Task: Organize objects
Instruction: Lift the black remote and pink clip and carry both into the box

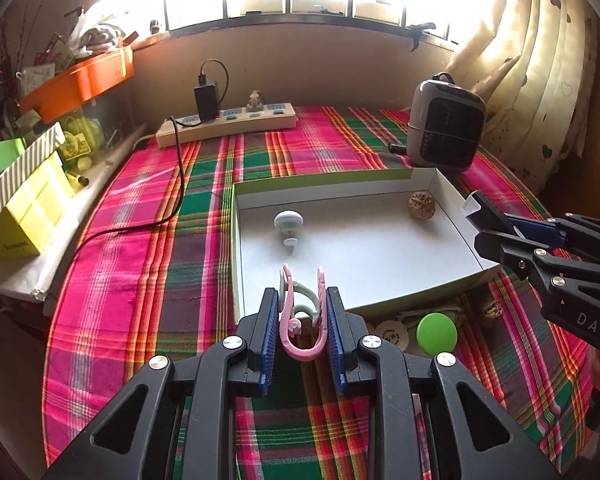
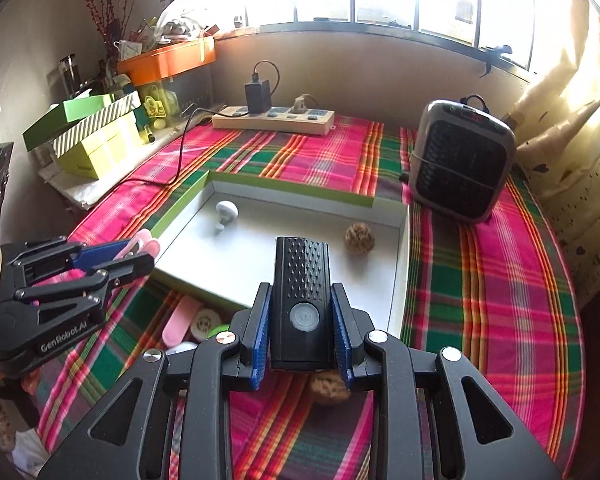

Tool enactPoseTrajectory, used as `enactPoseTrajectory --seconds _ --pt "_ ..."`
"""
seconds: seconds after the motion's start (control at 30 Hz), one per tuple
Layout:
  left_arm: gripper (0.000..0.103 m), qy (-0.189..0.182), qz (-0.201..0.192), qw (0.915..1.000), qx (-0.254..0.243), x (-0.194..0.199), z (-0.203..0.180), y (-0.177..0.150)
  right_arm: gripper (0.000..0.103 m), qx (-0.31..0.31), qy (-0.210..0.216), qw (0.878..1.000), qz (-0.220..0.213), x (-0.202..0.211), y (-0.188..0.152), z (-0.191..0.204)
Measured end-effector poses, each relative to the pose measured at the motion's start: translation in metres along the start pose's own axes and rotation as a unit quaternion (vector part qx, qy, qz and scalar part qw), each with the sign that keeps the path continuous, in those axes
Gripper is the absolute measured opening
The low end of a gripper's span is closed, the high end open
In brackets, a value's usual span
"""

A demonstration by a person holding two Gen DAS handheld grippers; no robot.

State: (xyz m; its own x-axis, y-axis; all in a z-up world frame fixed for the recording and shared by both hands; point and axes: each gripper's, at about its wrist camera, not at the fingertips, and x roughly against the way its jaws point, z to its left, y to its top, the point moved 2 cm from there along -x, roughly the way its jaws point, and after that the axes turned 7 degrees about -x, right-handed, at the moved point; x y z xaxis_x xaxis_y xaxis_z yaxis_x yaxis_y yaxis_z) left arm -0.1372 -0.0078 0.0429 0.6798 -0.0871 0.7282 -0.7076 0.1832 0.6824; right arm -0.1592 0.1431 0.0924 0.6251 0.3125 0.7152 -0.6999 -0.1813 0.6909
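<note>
My left gripper (image 1: 302, 300) is shut on a pink clip (image 1: 300, 344) and holds it over the near edge of the white shallow box (image 1: 452, 208). My right gripper (image 2: 302, 300) is shut on a black rectangular device (image 2: 302, 280) with a round button, held over the box's near edge (image 2: 396, 304). Inside the box lie a white suction hook (image 1: 288, 226) and a walnut (image 1: 421, 202). The hook (image 2: 225, 213) and walnut (image 2: 359, 239) also show in the right wrist view. The left gripper also shows at the left of that view (image 2: 140, 250), the right gripper at the right of the left wrist view (image 1: 480, 212).
On the plaid cloth in front of the box lie a green round lid (image 1: 437, 334), a white disc (image 1: 390, 334), a pink strip (image 2: 176, 324) and another walnut (image 2: 332, 388). A power strip (image 1: 228, 124) and a grey heater (image 1: 444, 124) stand behind. Boxes (image 1: 28, 200) crowd the left.
</note>
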Motion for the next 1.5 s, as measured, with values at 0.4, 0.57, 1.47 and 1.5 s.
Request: enactPoseTrajectory --seconds 0.4,0.57,1.47,1.5 --pt "0.021 0.0 0.017 0.9998 0.009 -0.032 0.007 0.013 0.029 0.015 0.011 0.999 0.026 -0.05 0.037 0.004" --pt "0.021 0.0 0.028 0.9995 0.015 -0.048 0.011 0.016 0.029 0.01 0.013 0.999 0.05 -0.078 0.042 0.005" --pt "0.021 -0.005 0.046 0.9989 0.009 -0.078 0.009 0.021 0.029 0.019 -0.02 0.995 0.093 -0.134 0.049 0.002" --pt "0.021 -0.003 0.045 0.9989 0.008 -0.078 0.009 0.021 0.029 0.019 -0.019 0.995 0.093 -0.134 0.049 0.002"
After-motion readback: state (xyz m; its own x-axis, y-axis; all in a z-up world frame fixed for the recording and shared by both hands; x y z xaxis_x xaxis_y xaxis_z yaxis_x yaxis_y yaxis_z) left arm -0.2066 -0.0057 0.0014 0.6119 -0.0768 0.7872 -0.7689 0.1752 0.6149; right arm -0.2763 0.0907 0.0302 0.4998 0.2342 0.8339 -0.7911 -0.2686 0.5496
